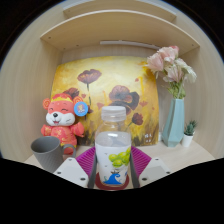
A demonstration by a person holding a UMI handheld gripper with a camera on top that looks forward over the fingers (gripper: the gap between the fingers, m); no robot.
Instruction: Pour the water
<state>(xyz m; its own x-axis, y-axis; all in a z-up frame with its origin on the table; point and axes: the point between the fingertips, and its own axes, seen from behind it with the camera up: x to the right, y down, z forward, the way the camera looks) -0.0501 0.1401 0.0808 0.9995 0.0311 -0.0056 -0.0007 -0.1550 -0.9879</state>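
Note:
A clear plastic bottle (114, 145) with a white cap and a green and blue label stands upright between my gripper's fingers. My gripper (113, 166) is shut on the bottle, with both pink pads (87, 160) pressed against its sides. A grey cup (46, 153) stands on the wooden shelf to the left of the fingers, apart from the bottle. The bottle's base is hidden at the bottom of the view.
An orange plush toy (62, 117) sits behind the cup. A poppy painting (100, 90) leans on the back wall. A light blue vase (175, 122) with pink flowers and a small potted plant (188, 134) stand at the right. The shelf has wooden side walls.

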